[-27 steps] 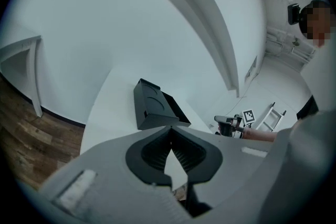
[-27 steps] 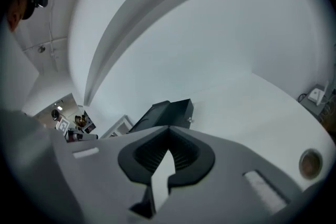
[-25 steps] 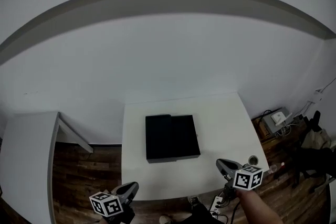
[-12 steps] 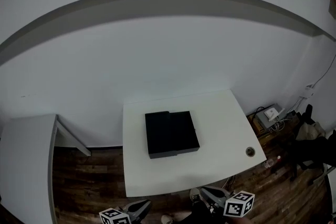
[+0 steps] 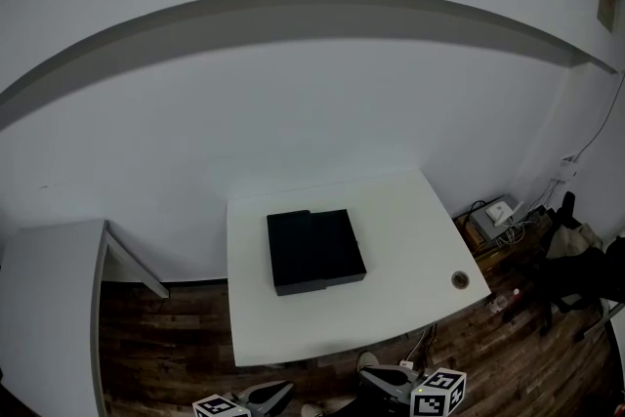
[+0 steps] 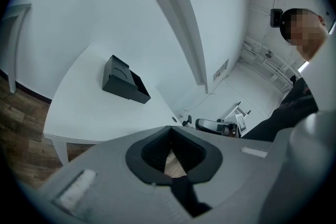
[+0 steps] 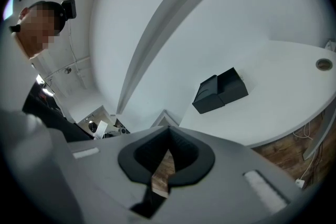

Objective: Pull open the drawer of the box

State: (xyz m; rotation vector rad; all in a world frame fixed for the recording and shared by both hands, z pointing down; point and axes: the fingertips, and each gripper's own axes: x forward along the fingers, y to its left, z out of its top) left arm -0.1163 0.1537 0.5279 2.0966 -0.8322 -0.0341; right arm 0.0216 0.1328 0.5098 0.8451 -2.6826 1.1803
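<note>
A flat black box (image 5: 314, 251) lies in the middle of a white table (image 5: 391, 293), with a seam across its top. Both gripper views show the box (image 6: 123, 80) (image 7: 220, 91) from far off. My left gripper (image 5: 281, 390) is at the bottom edge of the head view, over the floor in front of the table. My right gripper (image 5: 369, 372) is beside it, also short of the table's near edge. Each points toward the table, well apart from the box. The left gripper (image 6: 171, 127) and the right gripper (image 7: 168, 127) have their jaws together with nothing between them.
A round cable hole (image 5: 460, 279) sits near the table's right front corner. A second white table (image 5: 49, 308) stands at the left. Devices and cables (image 5: 498, 215) lie on the wooden floor (image 5: 166, 347) at the right. A white wall rises behind the table.
Both grippers have drawn back from the table's near edge toward the bottom of the head view. The right one has shifted left. The box has not moved.
</note>
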